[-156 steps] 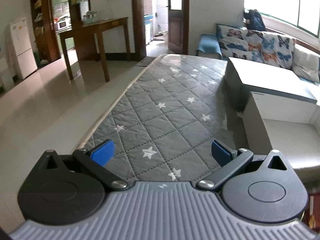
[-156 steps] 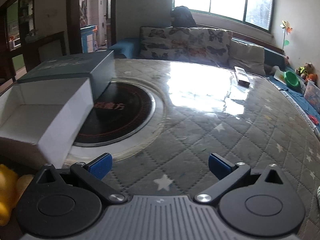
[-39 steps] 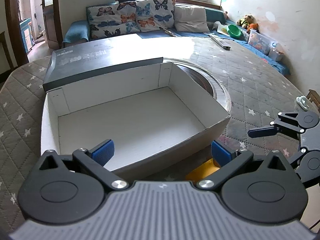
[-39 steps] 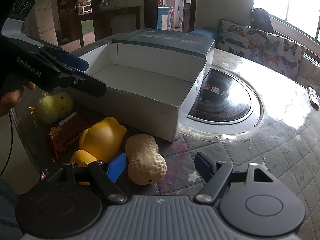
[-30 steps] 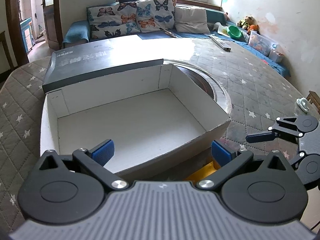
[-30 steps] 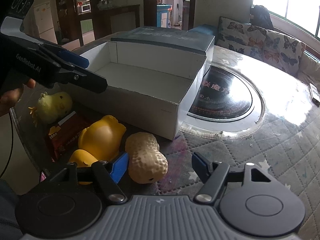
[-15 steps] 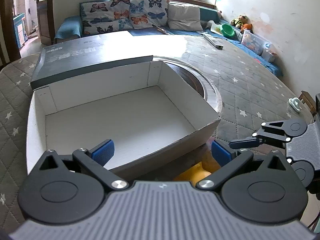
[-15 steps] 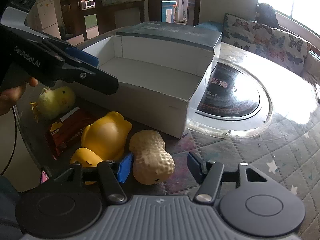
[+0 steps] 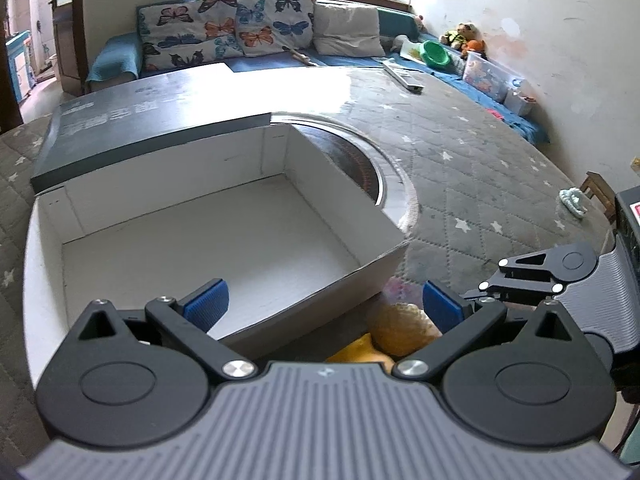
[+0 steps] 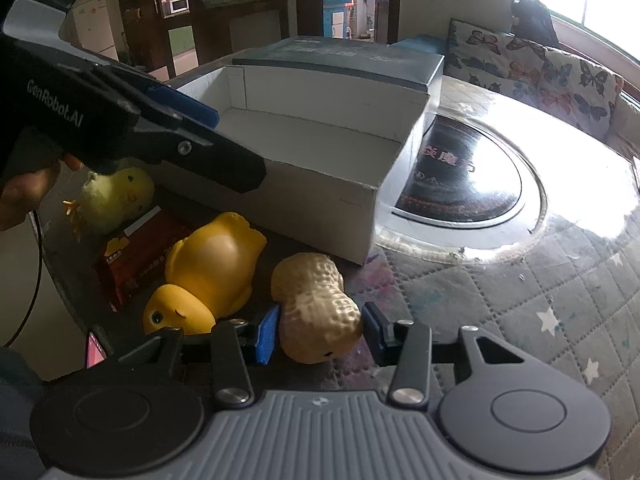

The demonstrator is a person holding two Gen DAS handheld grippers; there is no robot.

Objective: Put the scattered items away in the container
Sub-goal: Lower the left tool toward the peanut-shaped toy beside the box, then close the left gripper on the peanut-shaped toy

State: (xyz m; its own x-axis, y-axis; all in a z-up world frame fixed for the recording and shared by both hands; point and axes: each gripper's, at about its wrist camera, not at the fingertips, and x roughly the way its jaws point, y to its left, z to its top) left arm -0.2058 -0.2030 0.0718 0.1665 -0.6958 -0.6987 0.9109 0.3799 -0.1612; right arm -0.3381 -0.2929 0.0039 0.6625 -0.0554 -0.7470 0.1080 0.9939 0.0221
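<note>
A tan peanut toy (image 10: pixel 316 304) lies on the quilted table just in front of the open white box (image 10: pixel 320 208). My right gripper (image 10: pixel 320 330) is shut on it, a blue pad pressed on each side. A yellow rubber duck (image 10: pixel 212 264) lies to its left, then a red snack packet (image 10: pixel 136 256) and a pale yellow chick plush (image 10: pixel 116 196). My left gripper (image 9: pixel 322 302) hangs open over the near wall of the box (image 9: pixel 320 168), holding nothing. The box interior is bare. Under the left gripper the peanut toy (image 9: pixel 400 324) partly shows.
The dark grey lid (image 9: pixel 140 120) lies against the box's far side. A round black hotplate (image 10: pixel 468 176) is set in the table right of the box. A remote (image 9: pixel 402 76) lies far back. The table edge runs close behind the toys, at left.
My right gripper has moved forward around the peanut toy and its fingers have closed onto it. The left gripper drifted slightly over the box, still open.
</note>
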